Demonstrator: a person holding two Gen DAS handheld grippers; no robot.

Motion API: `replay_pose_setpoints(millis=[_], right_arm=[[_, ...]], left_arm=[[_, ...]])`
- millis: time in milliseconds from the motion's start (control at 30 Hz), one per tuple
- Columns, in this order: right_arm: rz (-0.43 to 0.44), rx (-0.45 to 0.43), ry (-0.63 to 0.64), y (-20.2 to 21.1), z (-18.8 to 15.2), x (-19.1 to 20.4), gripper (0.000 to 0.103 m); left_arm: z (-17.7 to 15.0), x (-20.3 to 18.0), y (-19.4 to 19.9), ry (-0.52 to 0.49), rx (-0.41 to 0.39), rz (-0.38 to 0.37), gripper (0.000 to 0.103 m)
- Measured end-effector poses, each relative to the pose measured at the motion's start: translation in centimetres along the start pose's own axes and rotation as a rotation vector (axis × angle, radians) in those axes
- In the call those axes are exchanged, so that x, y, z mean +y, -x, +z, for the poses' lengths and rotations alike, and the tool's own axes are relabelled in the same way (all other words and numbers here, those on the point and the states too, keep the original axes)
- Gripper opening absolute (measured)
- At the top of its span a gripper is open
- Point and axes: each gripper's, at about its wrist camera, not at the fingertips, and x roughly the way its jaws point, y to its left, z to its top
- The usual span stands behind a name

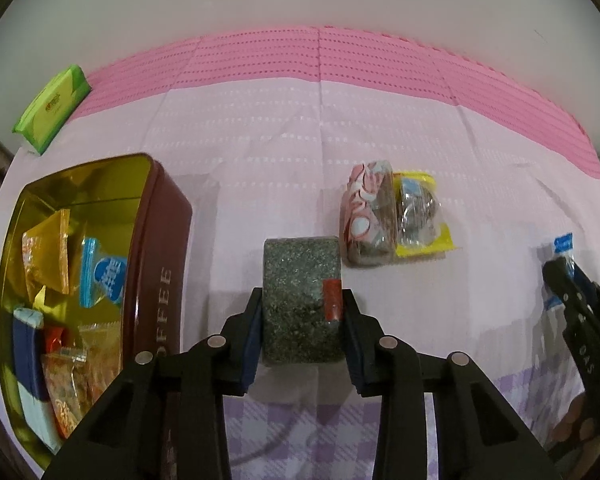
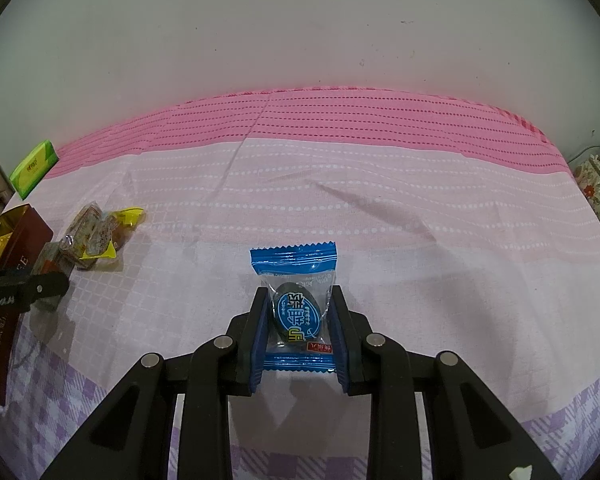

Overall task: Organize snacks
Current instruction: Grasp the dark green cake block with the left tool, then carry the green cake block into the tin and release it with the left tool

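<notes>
My left gripper (image 1: 302,300) is shut on a dark speckled snack bar (image 1: 300,300) with a red label, held over the cloth just right of the open brown coffee tin (image 1: 160,240). The tin holds several wrapped snacks (image 1: 72,280). My right gripper (image 2: 299,304) is shut on a blue-and-clear snack packet (image 2: 296,308) that lies on the cloth; this gripper also shows at the right edge of the left wrist view (image 1: 580,300). A pink-white packet (image 1: 366,216) and a yellow-edged packet (image 1: 420,216) lie side by side beyond the bar.
A green tissue pack (image 1: 52,108) lies at the far left by the wall. The pink and lilac cloth (image 2: 380,200) covers the surface up to a white wall. Patterned items (image 2: 598,188) sit past the right edge.
</notes>
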Motion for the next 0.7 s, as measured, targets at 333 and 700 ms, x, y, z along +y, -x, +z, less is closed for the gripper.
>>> replay_pose_setpoints(millis=[333,700], right_arm=[[-0.006,0.001,0.004,0.0,0.0,0.0,0.026],[-0.022,0.003,0.018,-0.1,0.1,0.3,0.026]], left_arm=[[-2.1,-0.1,1.4,-0.021,0.007,-0.016,0.036],[-3.8,-0.2,4.0,-0.053,-0.044,-0.019,0.036]])
